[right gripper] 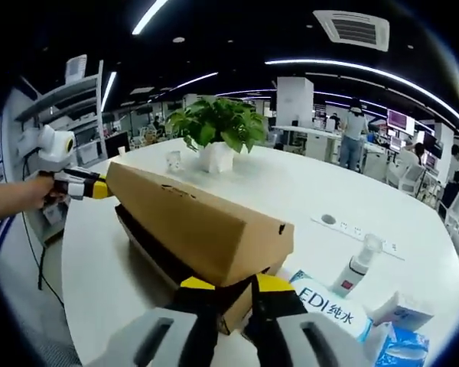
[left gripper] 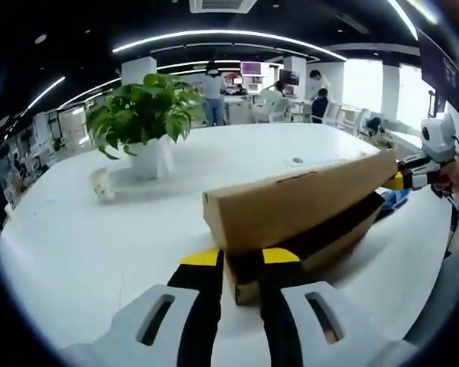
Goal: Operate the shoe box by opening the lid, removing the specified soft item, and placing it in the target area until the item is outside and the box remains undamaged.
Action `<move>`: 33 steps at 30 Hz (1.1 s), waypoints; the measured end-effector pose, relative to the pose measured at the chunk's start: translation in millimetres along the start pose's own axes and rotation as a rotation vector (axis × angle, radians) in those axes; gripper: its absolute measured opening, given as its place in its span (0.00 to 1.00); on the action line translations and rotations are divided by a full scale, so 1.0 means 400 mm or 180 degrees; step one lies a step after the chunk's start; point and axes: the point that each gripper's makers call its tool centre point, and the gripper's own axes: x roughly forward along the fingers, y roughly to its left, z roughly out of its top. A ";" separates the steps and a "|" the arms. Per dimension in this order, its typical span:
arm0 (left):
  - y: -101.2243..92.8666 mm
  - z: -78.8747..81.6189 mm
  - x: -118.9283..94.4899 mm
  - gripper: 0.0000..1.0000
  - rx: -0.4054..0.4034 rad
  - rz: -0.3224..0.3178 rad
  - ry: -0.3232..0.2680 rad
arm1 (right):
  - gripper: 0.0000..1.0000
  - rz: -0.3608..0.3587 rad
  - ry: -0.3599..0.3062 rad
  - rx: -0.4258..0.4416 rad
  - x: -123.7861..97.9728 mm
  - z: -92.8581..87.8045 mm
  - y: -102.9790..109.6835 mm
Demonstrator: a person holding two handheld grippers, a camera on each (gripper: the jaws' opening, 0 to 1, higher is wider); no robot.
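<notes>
**Clerk:** Item one, and the step in hand?

**Operator:** Shoe box [left gripper: 306, 256], brown card, on the white table [left gripper: 99, 245]. The lid [left gripper: 298, 202] is raised at a tilt, with a dark gap showing under it. I judge this the opening step, partly done. My left gripper [left gripper: 241, 264] has its jaws pinched on the lid's lower edge at one end. My right gripper [right gripper: 226, 294] pinches the lid [right gripper: 199, 222] at the opposite end, over the box [right gripper: 157, 264].

**Clerk:** The soft item?

**Operator:** Presumably inside; the gap is too dark to tell.

**Clerk:** Next move?

**Operator:** Lift both ends evenly so the card does not twist or tear, then set the lid aside.

**Clerk:** Surroundings?

**Operator:** Potted plant [left gripper: 145, 122] and small cup [left gripper: 101, 185], well apart. Near my right side: spray bottle [right gripper: 356, 271], a blue-printed pack [right gripper: 329, 306], tissue pack [right gripper: 402, 348], power strip [right gripper: 359, 229]. Those crowd that end, so I'd place the lid and item toward the bare side.
</notes>
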 end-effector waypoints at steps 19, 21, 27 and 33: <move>-0.011 -0.072 -0.001 0.21 0.0072 -0.0025 0.0223 | 0.27 0.0161 0.0149 -0.0270 0.014 -0.059 0.034; -0.012 -0.077 -0.002 0.22 0.0091 -0.0020 0.0237 | 0.27 0.0157 0.0131 -0.0272 0.013 -0.058 0.033; -0.022 -0.092 -0.003 0.25 0.0065 -0.0059 0.0273 | 0.34 0.0214 0.0153 -0.0230 0.008 -0.066 0.043; -0.033 -0.116 0.001 0.26 0.0051 -0.0108 0.0343 | 0.34 0.0246 0.0161 -0.0290 0.008 -0.079 0.048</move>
